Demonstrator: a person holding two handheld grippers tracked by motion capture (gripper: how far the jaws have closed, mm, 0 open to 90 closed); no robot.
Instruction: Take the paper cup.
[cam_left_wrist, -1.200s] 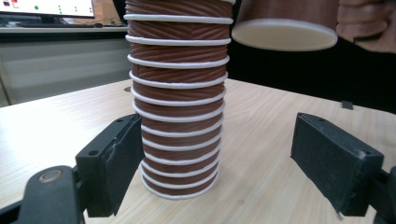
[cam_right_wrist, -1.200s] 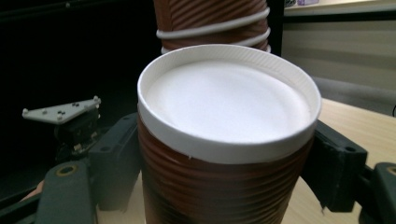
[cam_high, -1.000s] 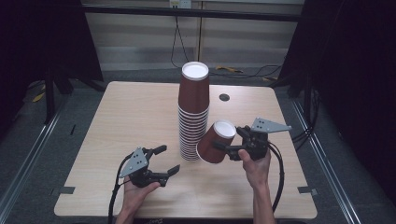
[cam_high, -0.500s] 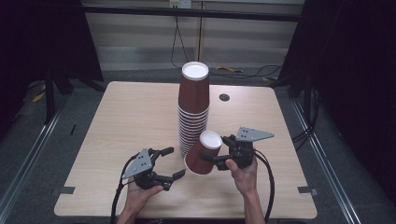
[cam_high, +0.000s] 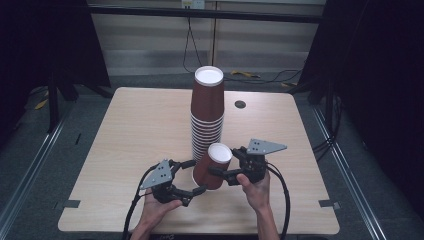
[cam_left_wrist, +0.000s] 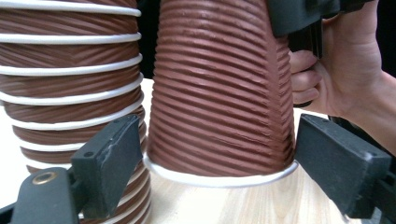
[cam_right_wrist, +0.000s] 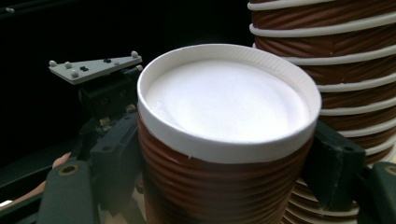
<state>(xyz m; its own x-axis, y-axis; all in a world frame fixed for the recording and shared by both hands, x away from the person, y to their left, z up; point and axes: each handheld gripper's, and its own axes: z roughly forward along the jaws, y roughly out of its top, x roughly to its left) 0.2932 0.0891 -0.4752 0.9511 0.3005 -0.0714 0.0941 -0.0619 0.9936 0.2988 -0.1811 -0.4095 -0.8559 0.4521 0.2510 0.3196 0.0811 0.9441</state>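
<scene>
A: Status on the cup (cam_high: 212, 167)?

B: One single cup is off the tall stack (cam_high: 207, 116), upside down, base up, just in front of the stack on the table (cam_high: 125, 130). Its rim looks down on the wood, tilted a bit, so placement isn't finished.

A: Who has it?

B: Right gripper (cam_high: 225, 172). Jaws have just been closing further and pinch the cup's upper wall, near the base.

A: And the other one?

B: Left gripper (cam_high: 192, 176) is low, beside the cup, opposite side from the right. Jaws have just been opening; they straddle the rim end, spread, pads (cam_left_wrist: 112, 158) at the rim with no clear squeeze.

A: Remaining?

B: I'd say seat it, release, then the rest of the stack.
</scene>
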